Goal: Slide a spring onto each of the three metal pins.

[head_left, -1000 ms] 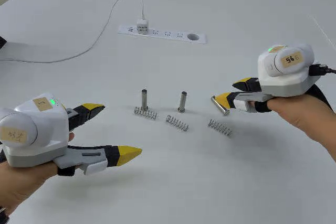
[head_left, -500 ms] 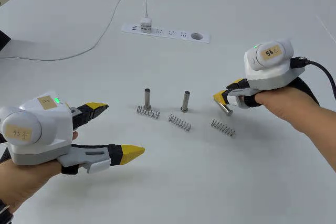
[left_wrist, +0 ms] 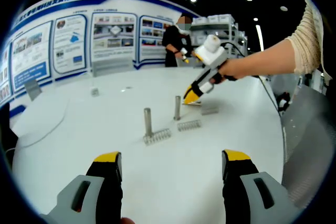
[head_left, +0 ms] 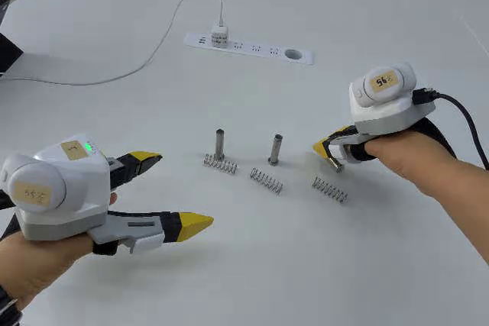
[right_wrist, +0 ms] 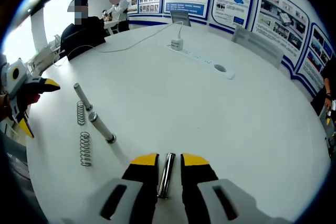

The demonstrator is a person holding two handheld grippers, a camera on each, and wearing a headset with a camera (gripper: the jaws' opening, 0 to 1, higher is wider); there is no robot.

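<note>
White counter (head_left: 321, 272): we see two upright pins (head_left: 220, 143), three springs (head_left: 267, 181) lying just in front of them | right gripper (head_left: 327, 149): jaws pinching the third pin (right_wrist: 168, 172), beside the rightmost spring | left gripper (head_left: 183, 190): jaws spread, well apart from the pins

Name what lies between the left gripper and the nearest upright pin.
In the left gripper view, one spring lies at that pin's foot; otherwise bare table up to the left gripper.

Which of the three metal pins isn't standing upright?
The rightmost pin, gripped at a slant in the right claw. The left pin and the middle pin both stand upright on the table.
</note>
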